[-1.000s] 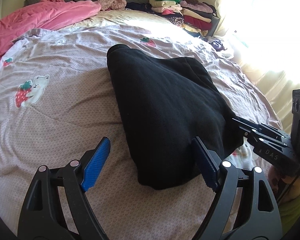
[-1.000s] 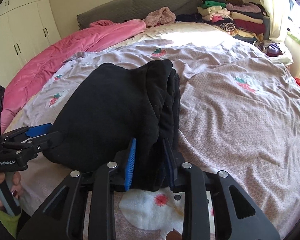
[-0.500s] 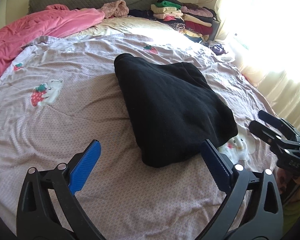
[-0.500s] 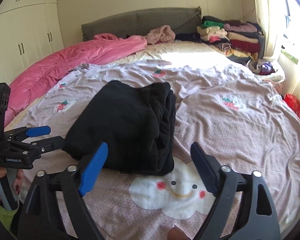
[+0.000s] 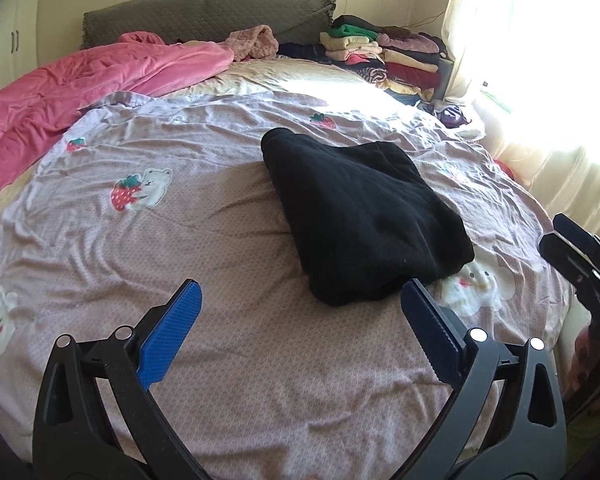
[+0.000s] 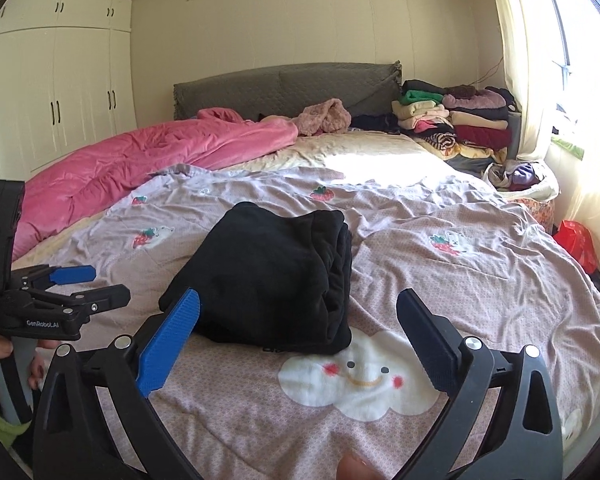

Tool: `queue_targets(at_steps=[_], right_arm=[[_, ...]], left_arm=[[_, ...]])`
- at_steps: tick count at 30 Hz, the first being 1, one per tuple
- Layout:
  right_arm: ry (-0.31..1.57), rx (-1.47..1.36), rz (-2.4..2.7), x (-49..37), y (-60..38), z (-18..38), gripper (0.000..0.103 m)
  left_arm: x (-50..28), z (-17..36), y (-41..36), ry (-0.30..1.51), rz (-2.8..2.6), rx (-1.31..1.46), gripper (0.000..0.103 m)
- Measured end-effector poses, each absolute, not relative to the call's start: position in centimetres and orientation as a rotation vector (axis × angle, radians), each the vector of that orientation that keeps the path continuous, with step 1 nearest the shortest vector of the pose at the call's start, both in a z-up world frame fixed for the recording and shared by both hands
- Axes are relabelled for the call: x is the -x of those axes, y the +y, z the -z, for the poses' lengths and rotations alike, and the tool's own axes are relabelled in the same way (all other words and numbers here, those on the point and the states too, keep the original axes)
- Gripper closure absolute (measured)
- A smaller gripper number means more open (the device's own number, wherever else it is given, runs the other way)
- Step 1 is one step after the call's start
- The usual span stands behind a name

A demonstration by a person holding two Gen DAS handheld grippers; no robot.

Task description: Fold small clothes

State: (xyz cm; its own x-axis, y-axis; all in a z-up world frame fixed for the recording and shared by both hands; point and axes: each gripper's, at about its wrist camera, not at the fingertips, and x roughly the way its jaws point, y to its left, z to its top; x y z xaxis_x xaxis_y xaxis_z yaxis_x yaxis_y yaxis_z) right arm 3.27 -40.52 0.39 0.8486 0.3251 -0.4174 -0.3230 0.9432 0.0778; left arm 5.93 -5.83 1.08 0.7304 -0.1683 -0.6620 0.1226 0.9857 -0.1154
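A folded black garment (image 5: 360, 216) lies on the lilac bed sheet (image 5: 220, 240); it also shows in the right wrist view (image 6: 272, 276), folded in layers. My left gripper (image 5: 300, 320) is open and empty, held back from the garment's near edge. My right gripper (image 6: 300, 336) is open and empty, also drawn back from the garment. The right gripper shows at the right edge of the left wrist view (image 5: 580, 256), and the left gripper at the left edge of the right wrist view (image 6: 72, 288).
A pink quilt (image 5: 80, 92) lies at the back left. A stack of folded clothes (image 5: 380, 56) sits at the back right by the grey headboard (image 5: 204, 16). A curtained window (image 5: 540, 60) is on the right. White wardrobes (image 6: 52, 92) stand at the left.
The right gripper opened and let go of the black garment. Both grippers pulled back and rose, so the garment now lies free on the bed.
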Motion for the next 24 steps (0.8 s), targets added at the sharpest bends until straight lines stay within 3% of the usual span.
queue_targets(at_steps=[11,24], right_arm=[[0.434,-0.012,-0.313,-1.4,-40.8,-0.1,0.005],[0.578,-0.03,-0.293,-1.6,-39.4,4.0,0.005]], left_arm=[[-3.0,-0.2,-4.7,0.735,0.152,0.077,0.009],[-2.2,1.8,-4.5,0.791,0.146,0.087,0.009]])
